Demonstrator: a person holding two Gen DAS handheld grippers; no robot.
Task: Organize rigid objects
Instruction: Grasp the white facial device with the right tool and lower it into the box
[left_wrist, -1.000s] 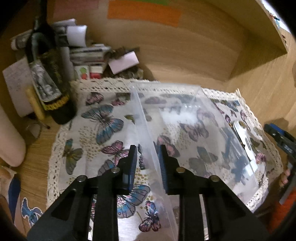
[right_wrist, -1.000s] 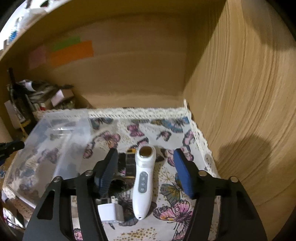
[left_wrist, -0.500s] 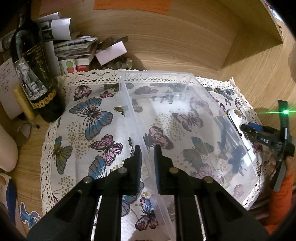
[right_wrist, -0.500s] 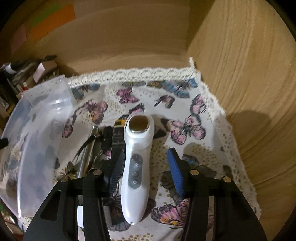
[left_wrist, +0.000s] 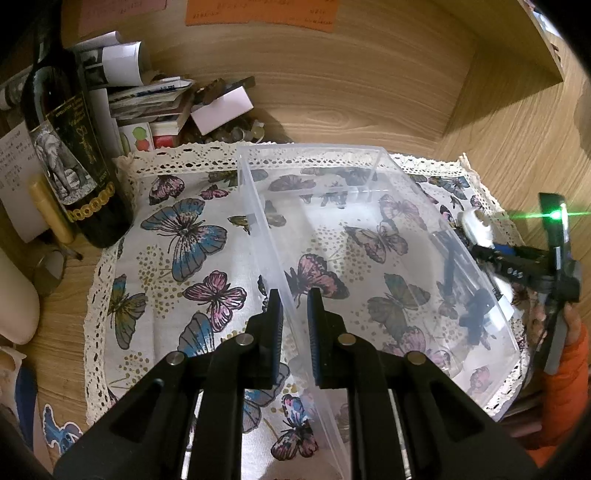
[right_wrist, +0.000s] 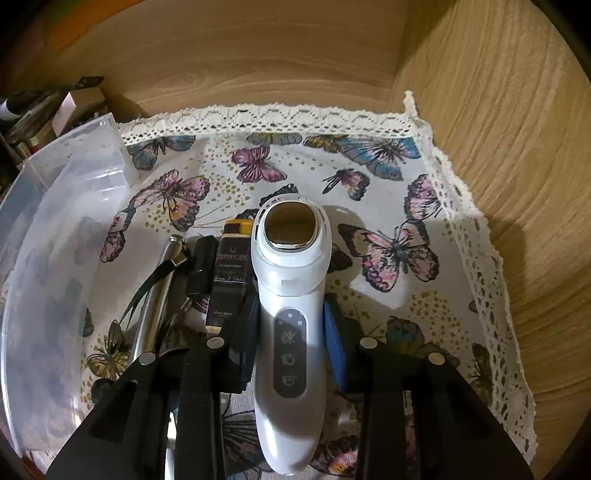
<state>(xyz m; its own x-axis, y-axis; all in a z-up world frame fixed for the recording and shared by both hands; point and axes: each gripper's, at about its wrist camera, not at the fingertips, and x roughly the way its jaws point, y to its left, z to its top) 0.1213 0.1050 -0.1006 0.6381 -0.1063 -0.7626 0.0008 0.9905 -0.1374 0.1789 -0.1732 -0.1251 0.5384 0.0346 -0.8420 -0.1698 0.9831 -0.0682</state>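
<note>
Left wrist view: far left one dark wine bottle (left_wrist: 70, 155) stands by a heap of papers (left_wrist: 147, 99), clear of the butterfly cloth (left_wrist: 177, 236). One clear plastic bin (left_wrist: 369, 258) sits mid-cloth, and the left gripper (left_wrist: 294, 310) is clamped tight on its near-left wall. Right of the bin, one white handheld device (right_wrist: 291, 314) lies beside three dark slim items (right_wrist: 229, 277); the right gripper (right_wrist: 291, 332) straddles it, jaws closing, pads at its sides
</note>
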